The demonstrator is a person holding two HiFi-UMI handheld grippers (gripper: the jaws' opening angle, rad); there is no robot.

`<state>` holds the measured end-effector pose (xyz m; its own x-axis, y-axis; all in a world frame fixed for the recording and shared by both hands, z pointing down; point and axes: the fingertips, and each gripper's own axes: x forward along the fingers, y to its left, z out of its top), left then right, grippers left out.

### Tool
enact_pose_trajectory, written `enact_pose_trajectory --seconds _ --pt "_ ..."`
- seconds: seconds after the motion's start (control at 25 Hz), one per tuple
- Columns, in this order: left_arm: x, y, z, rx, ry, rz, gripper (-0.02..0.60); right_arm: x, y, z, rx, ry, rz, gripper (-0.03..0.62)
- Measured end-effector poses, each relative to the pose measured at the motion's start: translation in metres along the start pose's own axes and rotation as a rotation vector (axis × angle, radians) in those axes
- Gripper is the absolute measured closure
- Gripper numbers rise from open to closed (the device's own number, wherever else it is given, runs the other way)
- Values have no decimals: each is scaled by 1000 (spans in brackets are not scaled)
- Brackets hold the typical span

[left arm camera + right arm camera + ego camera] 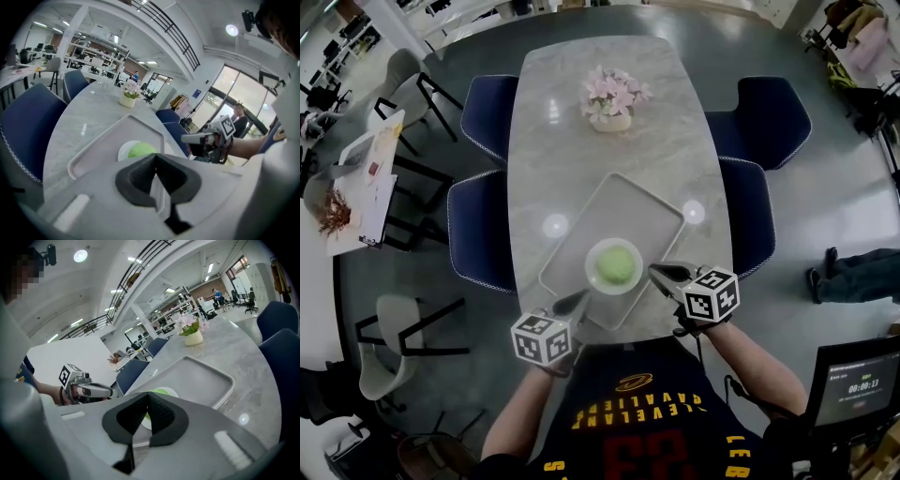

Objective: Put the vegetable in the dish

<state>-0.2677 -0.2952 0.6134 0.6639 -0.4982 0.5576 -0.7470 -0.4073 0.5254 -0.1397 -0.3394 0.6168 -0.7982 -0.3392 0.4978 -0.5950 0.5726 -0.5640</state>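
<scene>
A round green vegetable point(616, 265) lies in a small white dish point(593, 276) that stands on a grey tray point(647, 211) near my edge of the marble table. My left gripper point(578, 301) hovers just left of the dish, its jaws shut and holding nothing. My right gripper point(657, 272) sits just right of the dish, also shut and holding nothing. In the left gripper view the vegetable point(141, 150) peeks over the closed fingertips, with the right gripper point(193, 138) beyond. In the right gripper view a sliver of the vegetable point(162, 392) shows behind the jaws, and the left gripper point(104, 391) is at the left.
A pot of pink flowers point(611, 97) stands at the far end of the table point(553, 169). Dark blue chairs point(475, 230) flank both long sides. A white desk with papers point(366, 183) is off to the left, and a screen point(853, 380) at the lower right.
</scene>
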Motion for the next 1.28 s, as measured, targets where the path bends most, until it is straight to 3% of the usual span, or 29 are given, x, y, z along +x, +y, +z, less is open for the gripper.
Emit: enact_pose_trajectory --seconds 0.16,0.36,0.44,0.64,0.88,1.28 --pt "-14 -11 16 6 -66 -8 580 -21 14 21 5 -68 8 588" --pt "-19 -32 37 14 -134 -49 580 -31 34 43 108 -205 35 588" --pt "-22 -42 48 30 -156 -63 580 -29 47 48 89 -236 45 588" --pt "-22 -58 64 52 -206 -77 580 -24 77 48 -77 -245 58 588" --pt "-20 -67 54 16 -198 -83 580 -21 86 45 -80 -233 72 588" --pt "-11 -77 48 26 -177 -108 580 -31 90 41 -97 -246 68 588"
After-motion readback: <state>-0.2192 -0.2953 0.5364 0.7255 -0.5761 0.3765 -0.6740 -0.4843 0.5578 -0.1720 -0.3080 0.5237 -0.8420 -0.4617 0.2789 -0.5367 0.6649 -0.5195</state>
